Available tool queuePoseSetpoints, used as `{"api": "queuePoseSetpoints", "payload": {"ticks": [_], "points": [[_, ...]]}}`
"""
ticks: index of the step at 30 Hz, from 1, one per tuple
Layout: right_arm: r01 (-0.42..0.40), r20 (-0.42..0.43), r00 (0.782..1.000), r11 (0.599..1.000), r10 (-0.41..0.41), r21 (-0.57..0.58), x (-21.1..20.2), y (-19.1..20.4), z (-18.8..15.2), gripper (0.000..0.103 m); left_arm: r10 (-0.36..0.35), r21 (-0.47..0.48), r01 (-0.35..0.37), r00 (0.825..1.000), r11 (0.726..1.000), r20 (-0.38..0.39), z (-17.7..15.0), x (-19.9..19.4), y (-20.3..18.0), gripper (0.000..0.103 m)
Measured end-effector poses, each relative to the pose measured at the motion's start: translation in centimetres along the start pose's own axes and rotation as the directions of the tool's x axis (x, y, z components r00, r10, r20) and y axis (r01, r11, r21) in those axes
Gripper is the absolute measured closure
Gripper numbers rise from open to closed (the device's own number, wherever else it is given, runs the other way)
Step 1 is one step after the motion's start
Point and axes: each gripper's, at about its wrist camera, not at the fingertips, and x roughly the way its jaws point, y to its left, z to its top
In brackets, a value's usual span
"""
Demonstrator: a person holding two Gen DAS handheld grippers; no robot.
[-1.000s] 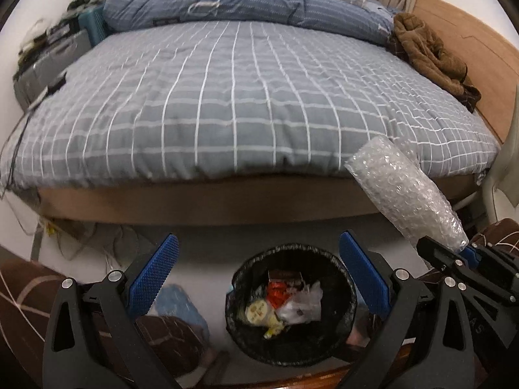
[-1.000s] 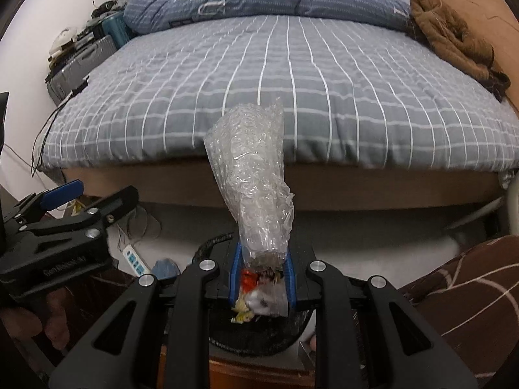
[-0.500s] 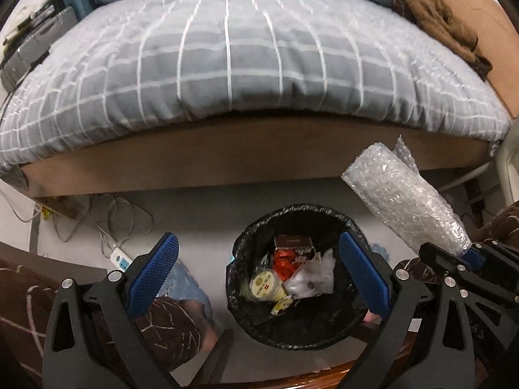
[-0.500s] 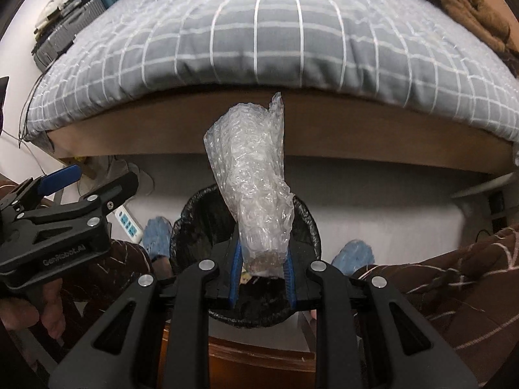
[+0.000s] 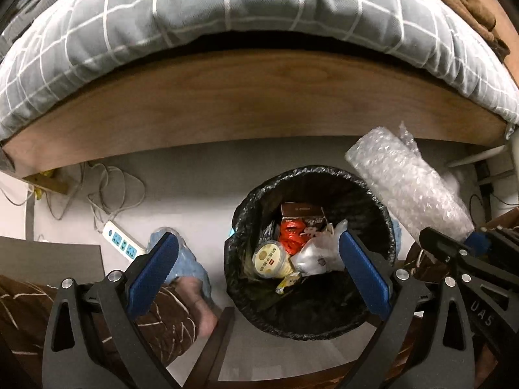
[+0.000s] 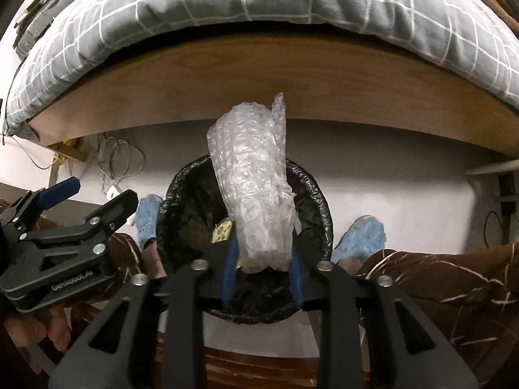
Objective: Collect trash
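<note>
My right gripper (image 6: 261, 264) is shut on a roll of clear bubble wrap (image 6: 253, 191) and holds it above a round bin with a black liner (image 6: 181, 207). The wrap stands up out of the jaws over the bin's mouth. In the left wrist view the bin (image 5: 246, 201) sits on the grey floor and holds a red wrapper, a carton and a round lid. The bubble wrap (image 5: 408, 184) shows above the bin's right rim, with the right gripper (image 5: 467, 243) behind it. My left gripper (image 5: 256, 272) is open and empty above the bin.
A bed with a grey checked cover (image 5: 259, 3) and a wooden frame (image 5: 259, 97) is just beyond the bin. A white power strip (image 5: 121, 243) and cables lie on the floor to the left. The person's feet in blue slippers (image 6: 360, 236) flank the bin.
Both grippers have tilted down and moved closer to the bin. The bubble wrap now hangs over the bin's mouth, still held by the right gripper.
</note>
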Motion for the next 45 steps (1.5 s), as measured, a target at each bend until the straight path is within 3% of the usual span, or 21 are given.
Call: {"api": "queuePoseSetpoints", "payload": {"ticks": [10, 18, 21, 26, 30, 37, 42, 45], "points": [[0.018, 0.035, 0.999, 1.0, -0.018, -0.003, -0.1, -0.1, 0.0, 0.044, 0.003, -0.003, -0.003, 1.0, 1.0, 0.001, 0.1, 0.1, 0.0, 0.006], [0.012, 0.188, 0.982, 1.0, -0.016, 0.02, -3.6, -0.9, 1.2, 0.02, -0.016, -0.037, 0.019, 0.996, 0.999, 0.087, 1.3, -3.1, -0.1, 0.006], [0.007, 0.276, 0.961, 1.0, -0.013, 0.025, -6.4, -1.0, 1.6, 0.008, -0.034, -0.06, 0.042, 0.99, 0.997, 0.138, 1.7, -5.5, 0.1, 0.006], [0.052, 0.38, 0.923, 0.998, -0.059, 0.029, -12.3, -1.7, 2.0, 0.007, -0.032, -0.074, 0.05, 0.972, 0.996, 0.235, 2.3, -10.6, 0.5, 0.006], [0.067, 0.428, 0.901, 0.997, -0.073, 0.03, -16.5, -1.8, 1.7, 0.008, -0.025, -0.065, 0.049, 0.947, 0.997, 0.32, 2.7, -15.8, 0.2, 0.006], [0.076, 0.544, 0.834, 0.996, -0.093, 0.053, -24.3, -2.0, -0.1, 0.008, -0.023, -0.047, 0.047, 0.908, 0.998, 0.417, 1.8, -22.4, -0.4, 0.006], [0.084, 0.576, 0.81, 0.994, -0.112, 0.074, -27.2, -2.1, -1.5, 0.008, -0.033, -0.023, 0.049, 0.886, 0.999, 0.463, 0.8, -25.6, -1.1, 0.006], [0.077, 0.583, 0.804, 0.993, -0.115, 0.089, -28.2, -2.3, -2.1, 0.008, -0.027, -0.006, 0.034, 0.882, 0.999, 0.47, 0.3, -26.7, -1.6, 0.006]]}}
